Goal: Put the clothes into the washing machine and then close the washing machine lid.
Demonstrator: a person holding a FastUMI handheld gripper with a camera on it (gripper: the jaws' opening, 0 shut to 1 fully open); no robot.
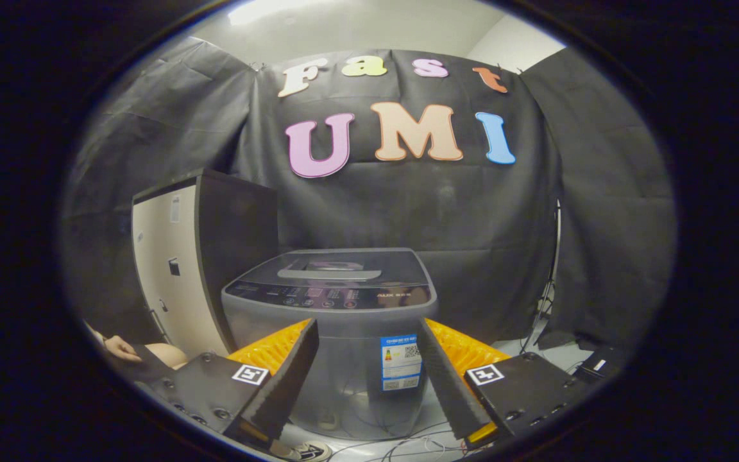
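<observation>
Black cloth walls close the booth on three sides, with a pale ceiling above. The floor (536, 353) is light where it shows, to the right of the washer.

Washer (331, 321): grey top-loader, standing on the floor straight ahead of the tongs. Its lid (337, 266) lies flat and shut, dark and glossy, with a handle recess near the middle. A control strip runs along the front edge; the buttons are too small to make out. A blue label sits on the front wall, seen in the gap between the fingers.

Tongs (366, 340): spread wide, nothing between the fingers, touching nothing. The washer's front fills the gap beyond the tips.

Left of the washer, close beside it: a tall cabinet (183, 256), pale front face, dark side. Its lower part is cut off behind the left finger.

Beyond the left finger: part of a person (129, 351), low down, mostly hidden; what part it is I cannot tell.

Right of the washer: a thin stand (552, 276) against the cloth, and a dark box (597, 364) on the floor with cables near it. Loose wires (401, 443) trail on the floor under the washer's front, between the fingers.

The washer's base is partly hidden by the fingers.
</observation>
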